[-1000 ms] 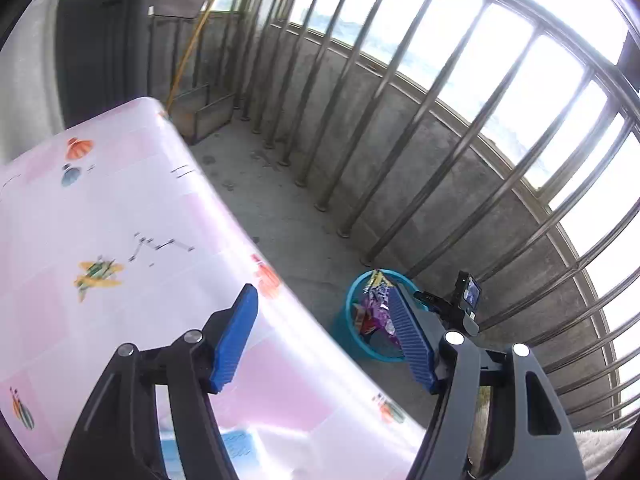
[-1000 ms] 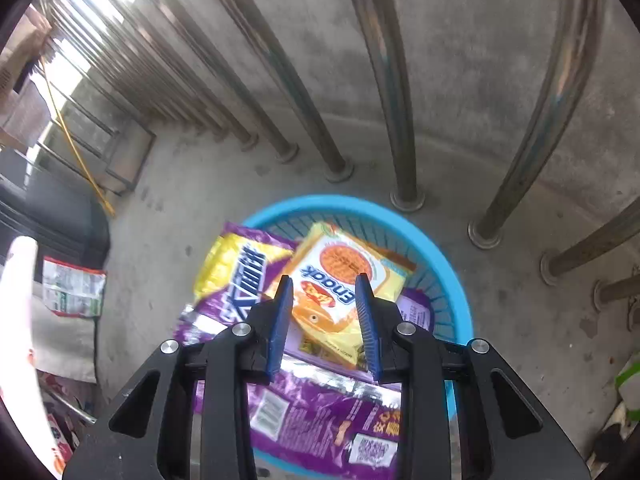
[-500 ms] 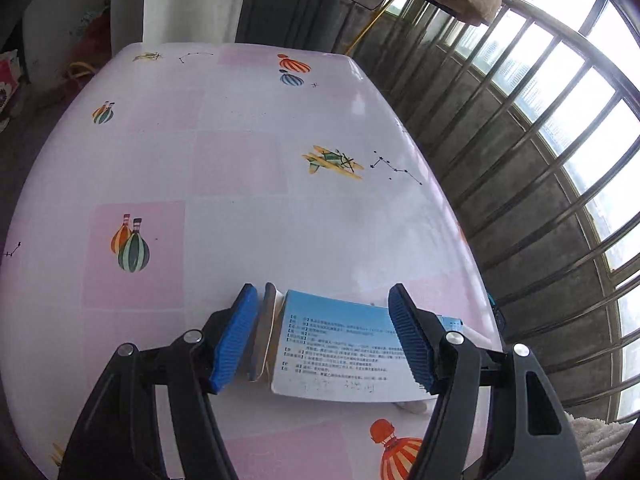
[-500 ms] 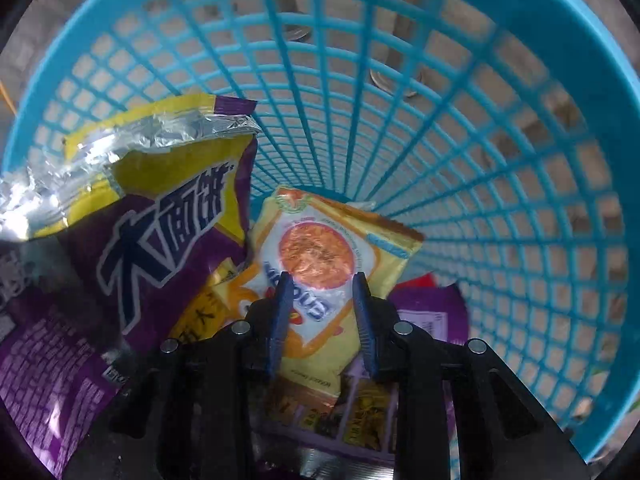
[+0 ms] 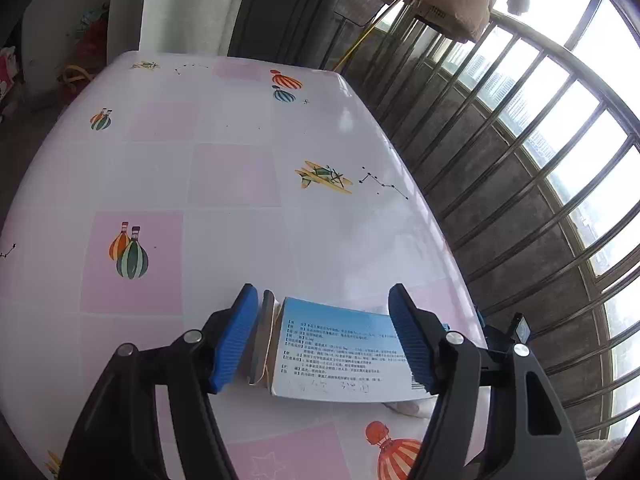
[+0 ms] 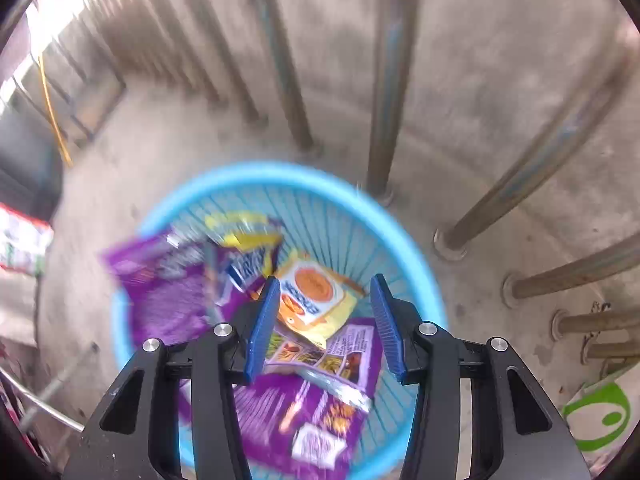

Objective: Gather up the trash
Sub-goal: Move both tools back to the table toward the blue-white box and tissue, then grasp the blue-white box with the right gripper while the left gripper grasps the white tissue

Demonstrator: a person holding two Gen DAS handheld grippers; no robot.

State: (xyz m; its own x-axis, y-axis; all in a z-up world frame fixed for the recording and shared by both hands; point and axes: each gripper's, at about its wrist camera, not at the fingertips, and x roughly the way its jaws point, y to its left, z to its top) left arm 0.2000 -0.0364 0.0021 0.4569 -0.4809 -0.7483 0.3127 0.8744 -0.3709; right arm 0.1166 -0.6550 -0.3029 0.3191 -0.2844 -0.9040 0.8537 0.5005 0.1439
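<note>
Balcony setting: grey concrete floor and parapet, metal railing bars running down the right side of the left wrist view and across the top of the right wrist view.

Surface: pink-and-white checked covering printed with balloons and a small aeroplane; filled the centre and left of the left wrist view.

Blue-and-white box: flat carton with printed text, lying on the surface at lower centre of the left wrist view, one end flap standing open towards the left.

Left hand-held gripper: black frame, blue pads, jaws spread; the box lay between them, the left pad just beside the open flap, the right pad close to the box's far end. No pressing contact could be made out.

Blue basket: round plastic lattice bin standing on the floor just beside the railing bars, centre of the right wrist view, blurred.

Contents of basket: large purple wrappers at left and bottom, a yellow-and-orange snack packet lying on top near the centre.

Right hand-held gripper: above the basket, jaws opening; nothing was gripped, the yellow-and-orange packet showing in the gap below.
</note>
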